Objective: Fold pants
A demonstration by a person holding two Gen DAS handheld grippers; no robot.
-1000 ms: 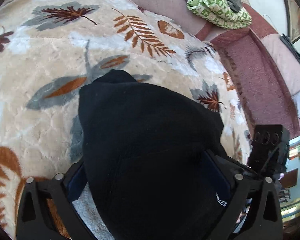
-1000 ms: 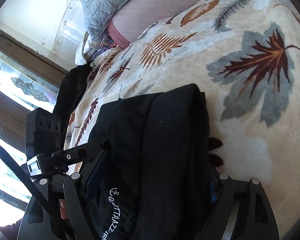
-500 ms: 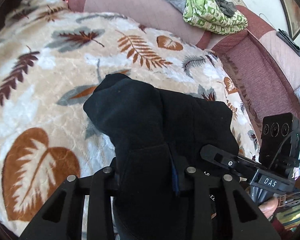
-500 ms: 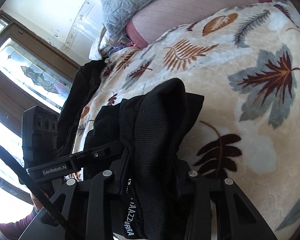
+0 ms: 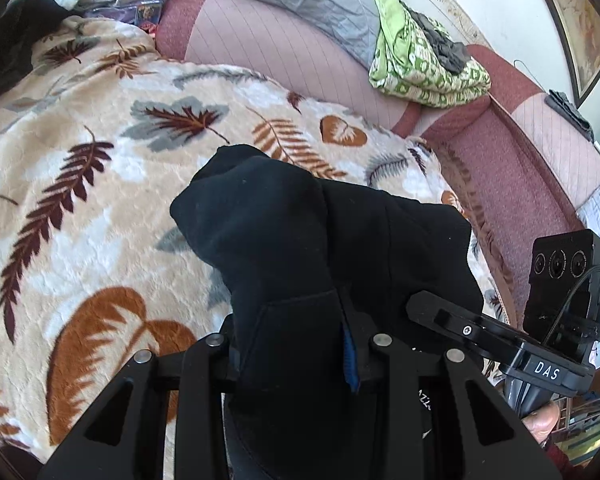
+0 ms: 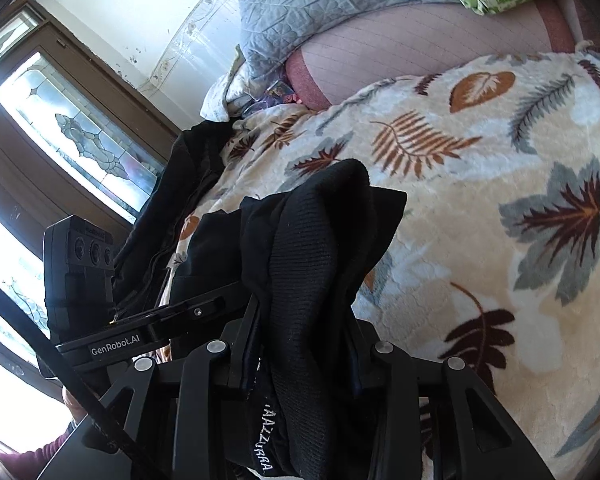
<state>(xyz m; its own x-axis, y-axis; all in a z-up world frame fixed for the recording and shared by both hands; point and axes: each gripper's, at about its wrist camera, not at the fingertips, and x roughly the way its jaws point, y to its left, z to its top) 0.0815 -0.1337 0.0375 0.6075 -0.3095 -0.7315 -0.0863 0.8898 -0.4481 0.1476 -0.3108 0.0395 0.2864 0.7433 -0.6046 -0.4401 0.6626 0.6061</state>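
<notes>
Pinching a thick bunch of the black knit pants (image 5: 300, 248), the left hand-held gripper (image 5: 292, 352) is holding the cloth above the cream leaf-patterned fleece blanket (image 5: 80, 200) on the sofa. Beside it, the right hand-held gripper (image 6: 300, 364) is clamping the ribbed band of the same pants (image 6: 320, 240). The garment is hanging doubled and crumpled between them, near the blanket's front edge. Judging by that, folding is only partly done: laying flat and squaring the layers is remaining.

Home living room, pink sofa (image 5: 284, 52) under leaf-print blanket (image 5: 80, 152), stained-glass window (image 6: 80, 136), framed picture (image 5: 572, 12)
</notes>
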